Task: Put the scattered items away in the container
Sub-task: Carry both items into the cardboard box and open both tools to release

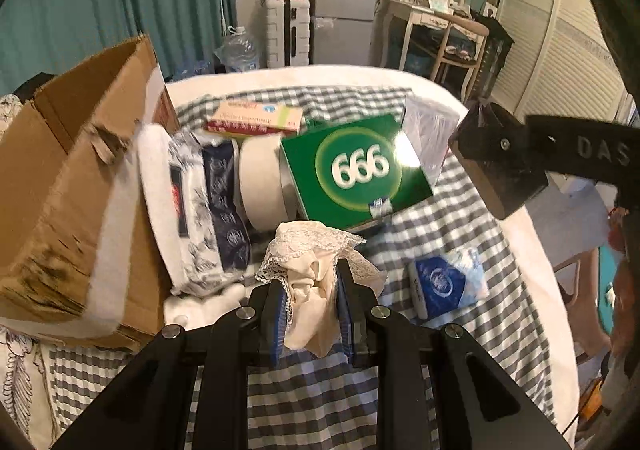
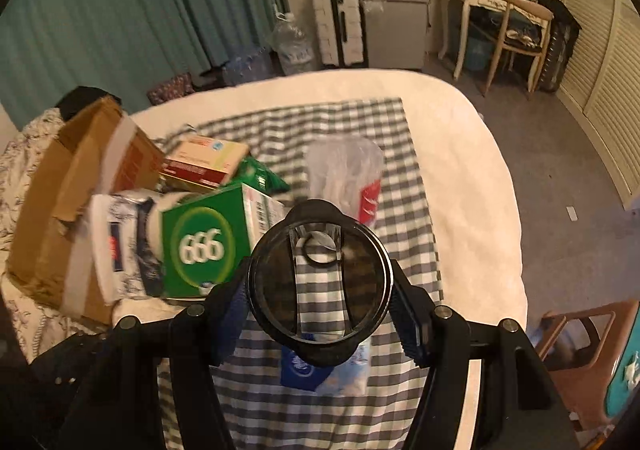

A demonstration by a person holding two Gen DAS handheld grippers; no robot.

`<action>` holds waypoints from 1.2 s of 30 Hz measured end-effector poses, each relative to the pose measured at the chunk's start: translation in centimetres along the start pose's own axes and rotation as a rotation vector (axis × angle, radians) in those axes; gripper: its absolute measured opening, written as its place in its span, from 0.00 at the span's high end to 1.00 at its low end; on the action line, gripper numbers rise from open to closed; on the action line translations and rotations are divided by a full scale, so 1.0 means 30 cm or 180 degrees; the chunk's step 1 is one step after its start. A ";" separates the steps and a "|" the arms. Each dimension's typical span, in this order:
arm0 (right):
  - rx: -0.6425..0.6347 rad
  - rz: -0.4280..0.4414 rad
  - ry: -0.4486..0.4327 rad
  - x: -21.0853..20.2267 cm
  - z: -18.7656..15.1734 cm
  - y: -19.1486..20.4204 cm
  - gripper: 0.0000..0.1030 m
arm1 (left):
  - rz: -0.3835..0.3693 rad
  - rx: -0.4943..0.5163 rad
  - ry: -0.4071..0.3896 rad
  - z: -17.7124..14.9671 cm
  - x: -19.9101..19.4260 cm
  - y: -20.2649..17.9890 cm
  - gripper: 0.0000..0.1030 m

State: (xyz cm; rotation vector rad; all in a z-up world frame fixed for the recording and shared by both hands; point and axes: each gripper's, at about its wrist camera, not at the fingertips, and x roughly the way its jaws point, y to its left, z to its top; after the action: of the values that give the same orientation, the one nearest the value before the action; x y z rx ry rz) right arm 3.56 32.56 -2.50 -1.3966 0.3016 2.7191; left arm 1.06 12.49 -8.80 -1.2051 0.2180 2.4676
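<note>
My left gripper [image 1: 310,278] is shut on a crumpled cream lace cloth [image 1: 316,250], held up above the checked cloth. The brown cardboard box [image 1: 80,169] lies tipped with its opening toward me at the left, beside the scattered pile. In the right wrist view my right gripper [image 2: 320,282] is shut on a dark see-through round cup [image 2: 360,274], with its pads pressed on both sides. The cup hangs above a blue tissue pack [image 2: 308,370]. From the left wrist view the cup [image 1: 500,165] shows at the upper right.
Next to the box lie a green "666" box [image 1: 356,169], a tape roll [image 1: 262,185], a patterned white pack [image 1: 192,209] and flat medicine boxes [image 1: 256,117]. A clear plastic bag [image 2: 344,173] lies further back. The bed's edge [image 2: 500,209] drops to the floor on the right.
</note>
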 end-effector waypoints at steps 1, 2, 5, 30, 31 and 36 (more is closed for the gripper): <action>-0.0020 0.0019 -0.0026 -0.009 0.008 0.012 0.39 | 0.0032 -0.0006 -0.0027 0.014 -0.017 -0.002 0.79; -0.0047 0.0039 -0.0062 -0.026 0.013 0.026 0.39 | 0.0064 0.0002 -0.0085 0.030 -0.039 0.001 0.79; -0.0140 0.0107 -0.0206 -0.092 0.027 0.065 0.39 | 0.0033 -0.0014 -0.0234 0.076 -0.084 0.019 0.79; -0.0642 0.0232 -0.0473 -0.268 0.003 0.364 0.39 | 0.0480 -0.1175 -0.0763 0.171 -0.428 0.670 0.78; -0.0653 0.0236 -0.0465 -0.268 0.007 0.378 0.39 | 0.0510 -0.1209 -0.0746 0.165 -0.419 0.690 0.78; -0.0746 0.0460 -0.0433 -0.275 0.042 0.499 0.39 | 0.0571 -0.1347 -0.0554 0.140 -0.374 0.765 0.78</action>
State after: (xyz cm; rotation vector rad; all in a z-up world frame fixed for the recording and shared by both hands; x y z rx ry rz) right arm 5.13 18.40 7.01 -1.2751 0.0794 3.0349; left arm -5.01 -10.27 1.94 -1.1567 -0.2699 2.8542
